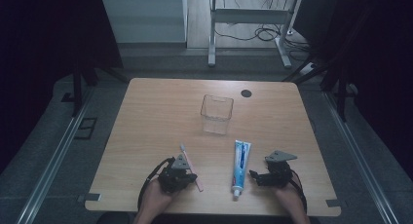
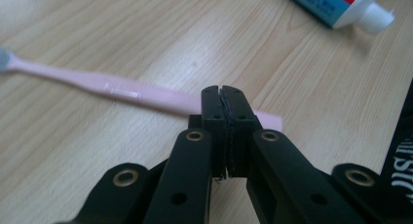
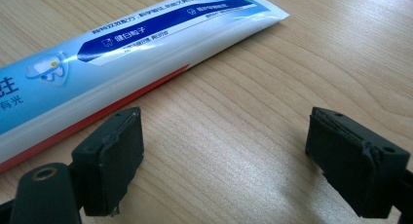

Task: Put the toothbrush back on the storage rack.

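Seemingly pinched shut at the pink toothbrush (image 2: 122, 90) end, the left tool (image 2: 225, 95) could flick it away, while the right tool (image 3: 224, 136) gapes wide beside the toothpaste tube (image 3: 122, 58).

Matt pale wood table (image 1: 160, 112), glossy plastic toothpaste tube (image 3: 122, 53), smooth pink plastic toothbrush (image 2: 122, 90).

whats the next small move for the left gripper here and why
Probably open the left gripper first. Its jaws stand shut, pads pressed together, with the pink toothbrush lying flat on the table just beyond the tips, not between them. Open, it could straddle the handle and close on it. The right gripper already stands open beside the toothpaste tube.
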Demonstrator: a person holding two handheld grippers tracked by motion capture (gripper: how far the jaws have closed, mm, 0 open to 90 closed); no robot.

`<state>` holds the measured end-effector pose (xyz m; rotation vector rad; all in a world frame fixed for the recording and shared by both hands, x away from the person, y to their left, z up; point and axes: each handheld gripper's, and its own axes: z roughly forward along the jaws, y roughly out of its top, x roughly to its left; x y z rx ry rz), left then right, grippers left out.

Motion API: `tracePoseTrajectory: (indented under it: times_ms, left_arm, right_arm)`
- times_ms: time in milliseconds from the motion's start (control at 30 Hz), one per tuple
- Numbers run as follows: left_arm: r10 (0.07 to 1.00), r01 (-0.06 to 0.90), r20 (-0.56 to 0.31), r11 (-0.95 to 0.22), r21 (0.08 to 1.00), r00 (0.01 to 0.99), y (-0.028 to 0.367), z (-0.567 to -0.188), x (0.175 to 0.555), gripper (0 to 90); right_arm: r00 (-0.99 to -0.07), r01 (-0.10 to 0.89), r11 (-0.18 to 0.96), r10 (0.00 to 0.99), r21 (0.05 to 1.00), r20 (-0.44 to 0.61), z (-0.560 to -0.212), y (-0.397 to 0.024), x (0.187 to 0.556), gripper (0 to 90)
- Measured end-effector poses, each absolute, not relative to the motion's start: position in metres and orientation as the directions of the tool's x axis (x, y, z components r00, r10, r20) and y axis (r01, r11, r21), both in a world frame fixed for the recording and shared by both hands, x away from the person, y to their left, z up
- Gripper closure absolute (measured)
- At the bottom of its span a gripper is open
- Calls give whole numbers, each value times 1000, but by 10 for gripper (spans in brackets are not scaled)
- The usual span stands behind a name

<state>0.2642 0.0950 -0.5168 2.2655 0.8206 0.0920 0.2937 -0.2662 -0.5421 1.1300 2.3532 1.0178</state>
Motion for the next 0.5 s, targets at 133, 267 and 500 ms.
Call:
tracePoseTrajectory:
  times_ms: [133, 267, 500]
  left_arm:
    - [570, 522, -173, -533, 666, 803, 86, -516, 268, 883]
    - [559, 517, -173, -546, 659, 811, 75, -521, 271, 883]
    - [569, 528, -160, -571, 628, 806, 76, -526, 271, 884]
  right_arm:
    - [-627, 537, 428, 779, 727, 4, -542, -266, 294, 136]
    - [-627, 537, 428, 779, 727, 5, -542, -266, 294, 137]
    - [-628, 536, 430, 778, 727, 3, -542, -266, 294, 136]
